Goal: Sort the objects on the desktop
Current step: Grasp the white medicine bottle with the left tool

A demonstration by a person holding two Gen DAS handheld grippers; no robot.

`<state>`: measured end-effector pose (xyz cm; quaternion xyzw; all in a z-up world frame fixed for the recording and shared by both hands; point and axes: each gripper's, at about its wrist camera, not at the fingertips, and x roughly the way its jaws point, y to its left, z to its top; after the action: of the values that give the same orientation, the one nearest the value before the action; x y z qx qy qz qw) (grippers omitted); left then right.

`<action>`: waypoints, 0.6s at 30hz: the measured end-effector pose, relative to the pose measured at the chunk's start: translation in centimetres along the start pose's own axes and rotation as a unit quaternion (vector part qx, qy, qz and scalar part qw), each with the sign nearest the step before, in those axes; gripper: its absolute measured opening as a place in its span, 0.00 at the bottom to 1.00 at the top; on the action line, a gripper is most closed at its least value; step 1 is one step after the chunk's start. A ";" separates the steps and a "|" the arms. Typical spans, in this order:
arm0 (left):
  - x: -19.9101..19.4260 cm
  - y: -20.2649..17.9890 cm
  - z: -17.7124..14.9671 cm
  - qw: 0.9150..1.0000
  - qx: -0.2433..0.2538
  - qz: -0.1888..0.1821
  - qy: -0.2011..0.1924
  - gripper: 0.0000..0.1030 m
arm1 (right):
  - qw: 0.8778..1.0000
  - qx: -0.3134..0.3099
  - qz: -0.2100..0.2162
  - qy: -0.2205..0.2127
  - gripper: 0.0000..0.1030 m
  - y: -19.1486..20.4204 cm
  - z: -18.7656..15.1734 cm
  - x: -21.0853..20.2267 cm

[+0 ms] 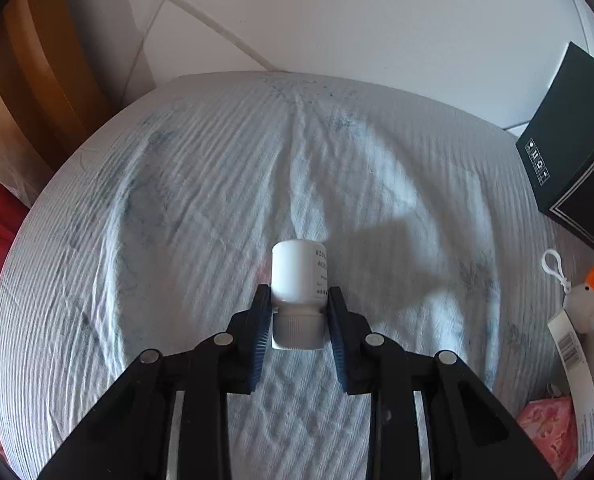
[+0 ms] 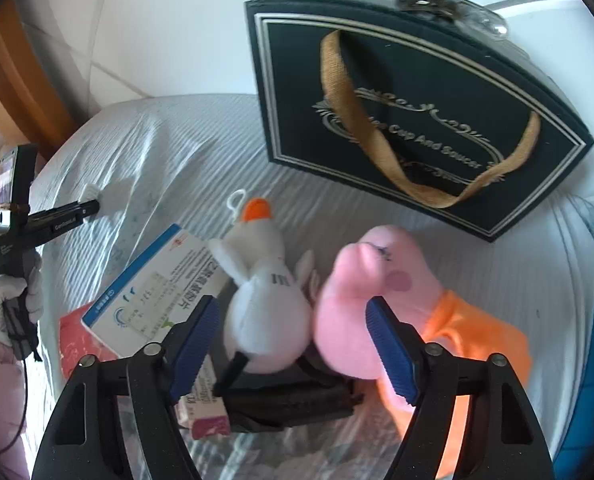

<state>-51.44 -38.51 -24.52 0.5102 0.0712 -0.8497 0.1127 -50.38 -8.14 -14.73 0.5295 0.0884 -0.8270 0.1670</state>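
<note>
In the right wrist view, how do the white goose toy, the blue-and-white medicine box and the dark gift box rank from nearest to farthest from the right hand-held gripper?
1. White goose toy: between the fingers of the right hand-held gripper, toward the left one.
2. Blue-and-white medicine box: just outside the left finger, partly under it.
3. Dark gift box: farthest, at the back, upper right.

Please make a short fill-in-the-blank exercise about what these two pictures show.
1. The left claw is shut on a small white ____.
2. The white goose plush toy has an ____ beak.
3. The dark gift box has a ____ ribbon handle.
4. The pink plush toy lies between the right claw's ____ pads.

Missing words: bottle; orange; gold; blue
</note>
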 end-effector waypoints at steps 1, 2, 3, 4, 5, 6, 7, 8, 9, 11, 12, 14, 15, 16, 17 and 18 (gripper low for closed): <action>-0.4 -0.1 -0.5 1.000 0.004 -0.001 0.000 0.27 | 1.000 -0.004 0.001 0.001 0.73 0.4 -0.1 0.1; -0.9 -0.1 -1.0 1.000 0.007 -0.003 -0.003 0.27 | 1.000 -0.006 0.003 0.003 0.73 0.7 -0.1 0.2; -1.6 0.0 -1.6 1.000 0.008 -0.004 -0.006 0.27 | 1.000 -0.008 0.006 0.007 0.72 1.1 -0.2 0.4; -2.3 0.1 -2.2 1.000 0.007 -0.006 -0.009 0.27 | 1.000 -0.008 0.012 0.009 0.72 1.4 -0.3 0.5; -3.2 0.2 -2.9 1.000 0.005 -0.011 -0.014 0.27 | 1.000 -0.006 0.018 0.012 0.72 1.7 -0.3 0.7; -4.0 0.4 -3.6 1.000 0.004 -0.012 -0.016 0.27 | 1.000 -0.003 0.027 0.015 0.72 2.1 -0.4 0.8; -4.8 0.4 -4.3 1.000 0.002 -0.011 -0.020 0.27 | 0.999 -0.001 0.035 0.014 0.71 2.5 -0.4 0.7; -5.6 0.5 -4.9 1.000 -0.001 -0.014 -0.025 0.27 | 0.999 0.001 0.044 0.013 0.71 2.9 -0.4 0.6; -6.4 0.6 -5.6 0.999 -0.003 -0.016 -0.028 0.27 | 0.998 0.004 0.055 0.013 0.71 3.3 -0.2 0.5; -7.9 0.6 -6.8 0.999 -0.006 -0.018 -0.035 0.27 | 0.996 0.017 0.081 0.020 0.72 4.2 0.1 0.6; -8.2 0.7 -7.1 0.999 -0.008 -0.020 -0.037 0.27 | 0.996 0.020 0.089 0.024 0.73 4.6 0.3 0.9; -9.1 0.6 -8.2 0.999 -0.009 -0.020 -0.042 0.27 | 0.995 0.025 0.095 0.034 0.79 5.5 0.5 1.3; -9.3 0.5 -8.3 0.999 -0.010 -0.024 -0.042 0.27 | 0.994 0.029 0.100 0.043 0.83 6.0 0.6 1.7; -9.2 0.4 -8.4 0.999 -0.011 -0.030 -0.041 0.27 | 0.993 0.032 0.103 0.051 0.83 6.3 0.7 2.1; -9.3 0.3 -8.7 0.998 -0.012 -0.035 -0.041 0.27 | 0.992 0.038 0.106 0.057 0.84 6.7 0.9 2.7; -9.2 0.1 -8.7 0.998 -0.012 -0.039 -0.039 0.27 | 0.991 0.044 0.108 0.065 0.84 7.0 0.9 3.2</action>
<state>-39.80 -35.46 -20.44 0.4718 0.0971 -0.8719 0.0883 -49.83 -15.48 -16.99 0.5954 0.0042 -0.7710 0.2259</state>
